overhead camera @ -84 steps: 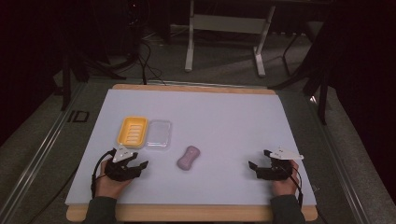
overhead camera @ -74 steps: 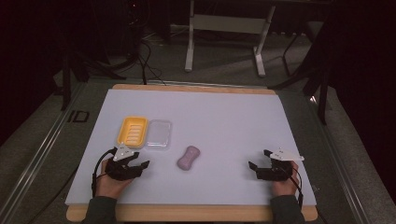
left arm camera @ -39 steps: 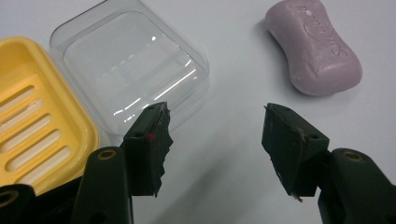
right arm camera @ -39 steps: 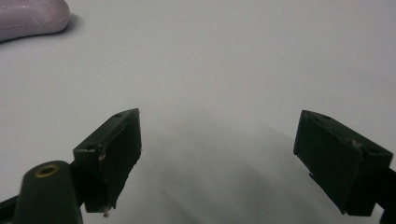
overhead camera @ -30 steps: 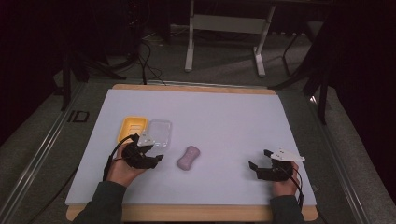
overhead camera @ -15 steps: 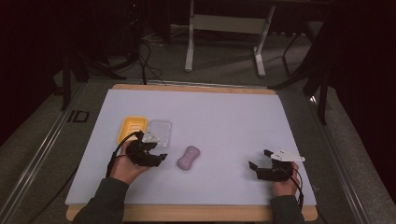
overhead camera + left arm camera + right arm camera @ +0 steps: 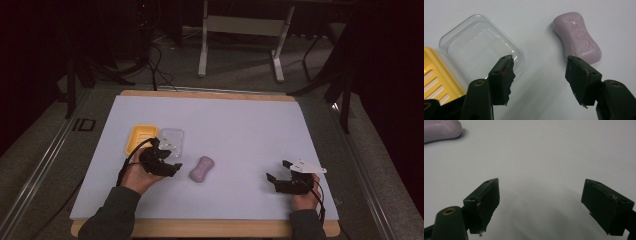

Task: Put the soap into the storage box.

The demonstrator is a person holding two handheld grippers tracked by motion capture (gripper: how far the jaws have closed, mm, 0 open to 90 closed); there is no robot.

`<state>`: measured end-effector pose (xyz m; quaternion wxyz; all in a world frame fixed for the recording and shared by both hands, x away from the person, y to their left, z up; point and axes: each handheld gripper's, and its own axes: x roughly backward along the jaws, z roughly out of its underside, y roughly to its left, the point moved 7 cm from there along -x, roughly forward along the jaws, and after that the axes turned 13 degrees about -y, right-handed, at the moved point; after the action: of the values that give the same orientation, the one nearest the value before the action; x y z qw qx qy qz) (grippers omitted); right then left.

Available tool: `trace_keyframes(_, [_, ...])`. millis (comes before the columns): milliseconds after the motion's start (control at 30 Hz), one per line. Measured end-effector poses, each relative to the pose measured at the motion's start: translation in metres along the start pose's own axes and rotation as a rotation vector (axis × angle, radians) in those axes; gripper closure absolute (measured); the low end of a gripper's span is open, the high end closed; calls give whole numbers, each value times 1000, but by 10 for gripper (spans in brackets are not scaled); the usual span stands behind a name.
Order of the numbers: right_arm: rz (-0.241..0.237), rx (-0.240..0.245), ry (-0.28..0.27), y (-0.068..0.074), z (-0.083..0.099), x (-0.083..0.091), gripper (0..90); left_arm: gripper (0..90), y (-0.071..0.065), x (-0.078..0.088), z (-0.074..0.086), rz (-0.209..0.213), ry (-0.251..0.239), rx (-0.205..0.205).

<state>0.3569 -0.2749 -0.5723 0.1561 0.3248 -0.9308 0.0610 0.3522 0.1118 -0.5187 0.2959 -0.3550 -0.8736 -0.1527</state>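
The left gripper point(image 7: 165, 161), jaws spread and empty, has moved in from the near-left edge toward the pink soap bar point(image 7: 201, 169), probably to grasp it. The right gripper point(image 7: 284, 175) waits, spread, near right.

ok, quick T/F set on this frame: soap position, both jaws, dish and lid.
1. The purple soap bar lies on the table, ungripped. True.
2. The left gripper is shut on the soap. False: its jaws are open, with the soap just beyond the right-hand jaw.
3. The right gripper is open and holds nothing. True.
4. The clear lid sits on top of the yellow dish. False: it lies beside the dish.
5. The soap rests inside the yellow dish. False: it lies on the white mat.
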Motion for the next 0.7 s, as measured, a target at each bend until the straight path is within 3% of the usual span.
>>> trace_keyframes(700, [-5,-1,-4,0,0,0,147,389,-8,-11,-14,19,36,-13])
